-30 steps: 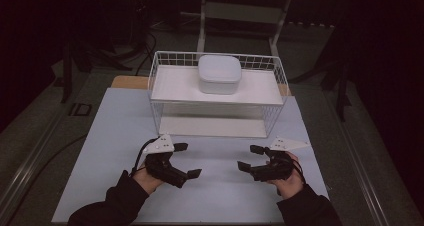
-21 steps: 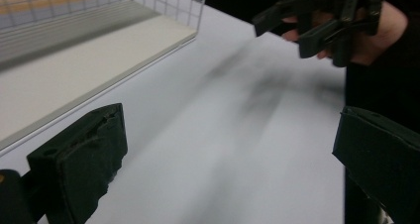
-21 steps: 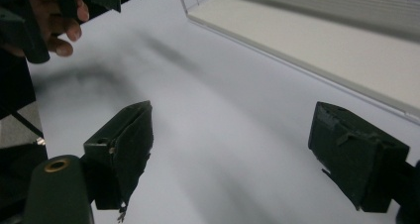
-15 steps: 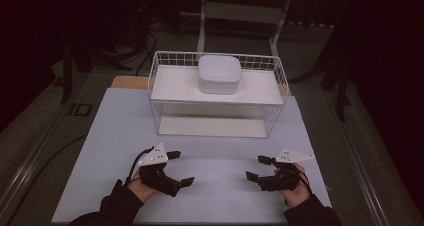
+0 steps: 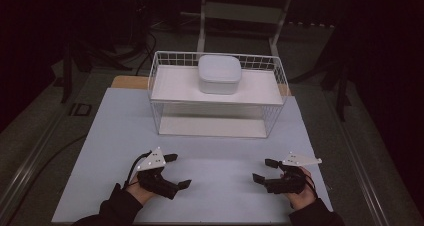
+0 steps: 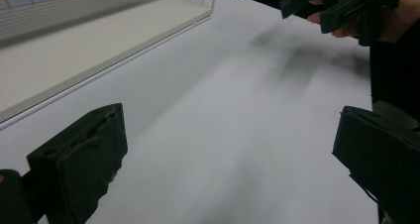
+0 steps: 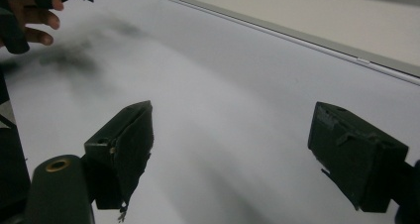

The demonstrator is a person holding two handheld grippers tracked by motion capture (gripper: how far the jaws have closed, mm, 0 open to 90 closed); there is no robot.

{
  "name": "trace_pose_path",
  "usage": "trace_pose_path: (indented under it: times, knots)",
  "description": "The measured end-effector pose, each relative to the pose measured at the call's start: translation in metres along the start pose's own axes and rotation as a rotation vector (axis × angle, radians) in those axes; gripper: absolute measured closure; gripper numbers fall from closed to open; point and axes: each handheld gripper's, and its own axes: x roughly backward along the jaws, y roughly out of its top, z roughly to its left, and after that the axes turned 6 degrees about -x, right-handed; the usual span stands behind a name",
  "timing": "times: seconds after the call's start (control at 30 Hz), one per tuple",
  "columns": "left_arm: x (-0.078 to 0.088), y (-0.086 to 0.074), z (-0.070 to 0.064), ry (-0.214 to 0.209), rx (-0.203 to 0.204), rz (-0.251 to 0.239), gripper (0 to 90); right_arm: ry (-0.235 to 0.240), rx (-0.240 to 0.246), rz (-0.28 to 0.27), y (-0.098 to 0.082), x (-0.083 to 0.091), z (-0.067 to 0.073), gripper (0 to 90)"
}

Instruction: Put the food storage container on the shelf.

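Note:
A white wire basket [image 5: 156, 81] stands at the far middle of the table, and a white lidded container [image 5: 219, 73] rests on a white board inside it. My left gripper [image 5: 178, 171] hovers low over the near left of the white mat, open, with nothing between its jaws. My right gripper [image 5: 262, 170] is at the near right, also open and empty. The two point inward at each other. The left gripper view has my left gripper [image 6: 228, 159] wide apart over bare mat, with the right gripper [image 6: 341, 6] farther off. Bare mat also lies under my right gripper [image 7: 237, 144] in its own view.
The white mat [image 5: 115, 131] covers the table, and a strip of wood [image 5: 127, 82] shows at its far left. The basket's base [image 6: 99, 40] sits close ahead of the left gripper. Dark floor, cables and a metal stand [image 5: 240, 11] lie beyond the table.
Both hands have drawn back toward the near edge of the table and spread slightly apart. Both grippers stay open and empty.

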Motion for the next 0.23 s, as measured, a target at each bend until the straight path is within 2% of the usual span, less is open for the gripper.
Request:
trace_pose_path:
  times: [0.23]
  knots:
    - [-0.0009, -0.0015, 0.0009, 0.005, 0.001, 0.005, 0.2, 0.002, -0.010, 0.009, -0.0008, -0.0022, -0.0021, 17.3]
